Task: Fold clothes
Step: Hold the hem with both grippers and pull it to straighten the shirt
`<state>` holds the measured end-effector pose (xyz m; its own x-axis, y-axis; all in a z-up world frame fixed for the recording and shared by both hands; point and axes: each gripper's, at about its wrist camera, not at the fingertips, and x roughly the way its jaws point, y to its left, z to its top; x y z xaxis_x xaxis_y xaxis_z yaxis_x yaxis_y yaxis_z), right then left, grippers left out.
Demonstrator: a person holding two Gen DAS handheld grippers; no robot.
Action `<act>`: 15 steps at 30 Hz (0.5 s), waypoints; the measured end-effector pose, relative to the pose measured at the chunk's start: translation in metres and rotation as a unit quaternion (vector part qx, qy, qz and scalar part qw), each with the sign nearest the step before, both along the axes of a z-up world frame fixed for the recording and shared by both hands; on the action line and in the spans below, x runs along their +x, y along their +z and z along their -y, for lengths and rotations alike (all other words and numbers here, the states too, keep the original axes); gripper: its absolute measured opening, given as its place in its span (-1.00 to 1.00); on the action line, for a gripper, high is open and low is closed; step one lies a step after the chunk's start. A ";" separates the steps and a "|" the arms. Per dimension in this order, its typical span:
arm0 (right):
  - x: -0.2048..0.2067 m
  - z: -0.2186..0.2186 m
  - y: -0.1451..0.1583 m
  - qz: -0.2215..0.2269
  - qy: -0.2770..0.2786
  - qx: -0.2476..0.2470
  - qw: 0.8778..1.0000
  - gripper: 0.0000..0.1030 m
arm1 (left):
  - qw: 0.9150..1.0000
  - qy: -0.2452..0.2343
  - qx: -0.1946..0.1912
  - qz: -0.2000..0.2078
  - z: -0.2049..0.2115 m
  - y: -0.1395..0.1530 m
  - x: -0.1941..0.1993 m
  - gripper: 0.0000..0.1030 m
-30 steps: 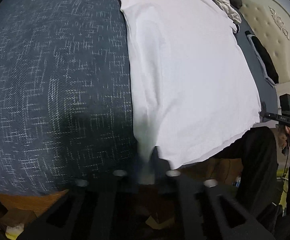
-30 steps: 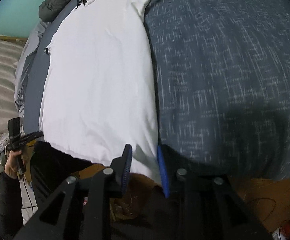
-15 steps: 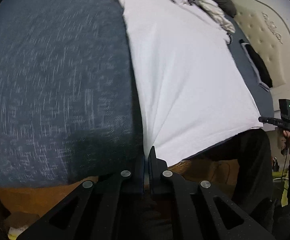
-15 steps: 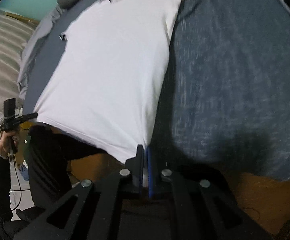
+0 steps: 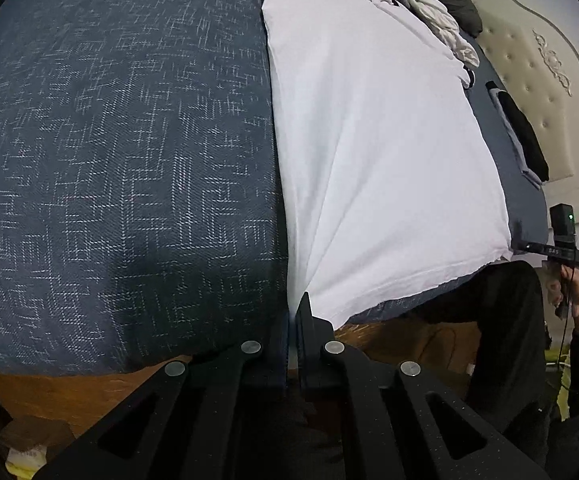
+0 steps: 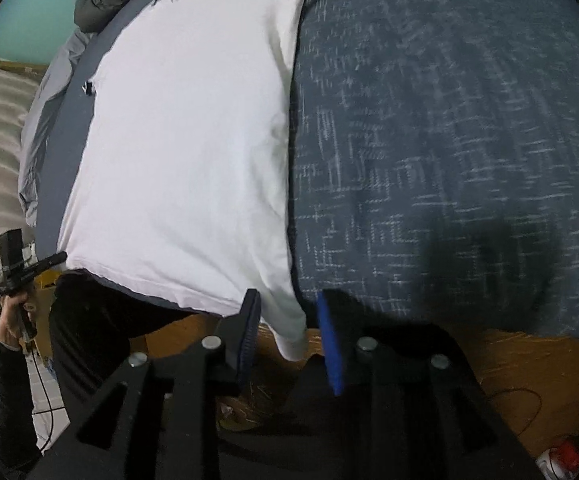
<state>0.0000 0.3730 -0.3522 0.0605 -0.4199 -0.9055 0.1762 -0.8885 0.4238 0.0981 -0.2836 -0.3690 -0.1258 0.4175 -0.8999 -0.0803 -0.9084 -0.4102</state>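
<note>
A dark navy bedspread covers the bed, a coarse weave flecked with short white cross-hatch dashes, bulging smooth toward the near edge. On it lies the white shirt, soft matte knit, spread flat lengthwise with its hem at the bed's near edge and a placket with dark buttons at the far end; creases fan out from its near-left corner. At the far end sit a crumpled pale garment and a dark puffy one. A cream tufted headboard with carved scrollwork stands to the side. Below the bed edge is a brown wooden floor.

The left gripper, black plastic with round metal rivets, is pinched tight on the shirt's hem corner. The right gripper has blue ribbed pads; its jaws are opening, and the other hem corner hangs between them, pressed by neither pad. No writing is legible.
</note>
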 end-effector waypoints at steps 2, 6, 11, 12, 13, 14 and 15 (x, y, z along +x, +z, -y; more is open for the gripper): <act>0.001 0.003 -0.004 0.003 0.006 -0.003 1.000 -0.48 | 1.000 -0.001 -0.001 -0.002 -0.003 0.000 0.001 -0.94; 0.006 0.001 0.013 -0.026 0.024 -0.005 0.999 -0.94 | 1.000 -0.005 -0.002 -0.007 -0.013 0.005 -0.003 -0.94; 0.006 -0.016 0.034 -0.044 0.022 0.004 0.999 -0.94 | 1.000 -0.018 -0.007 -0.003 -0.030 0.004 -0.009 -0.94; 0.007 -0.016 0.032 -0.042 0.023 0.009 0.999 -0.94 | 1.000 -0.018 -0.006 -0.002 -0.032 0.003 -0.009 -0.94; 0.008 -0.016 0.028 -0.039 0.025 0.016 0.999 -0.94 | 1.000 -0.017 -0.006 0.000 -0.033 0.001 -0.009 -0.94; 0.009 -0.016 0.024 -0.034 0.025 0.019 0.999 -0.94 | 1.000 -0.017 -0.006 0.002 -0.033 -0.001 -0.009 -0.94; 0.010 -0.017 0.019 -0.030 0.024 0.020 0.999 -0.94 | 1.000 -0.017 -0.007 0.006 -0.036 -0.003 -0.010 -0.94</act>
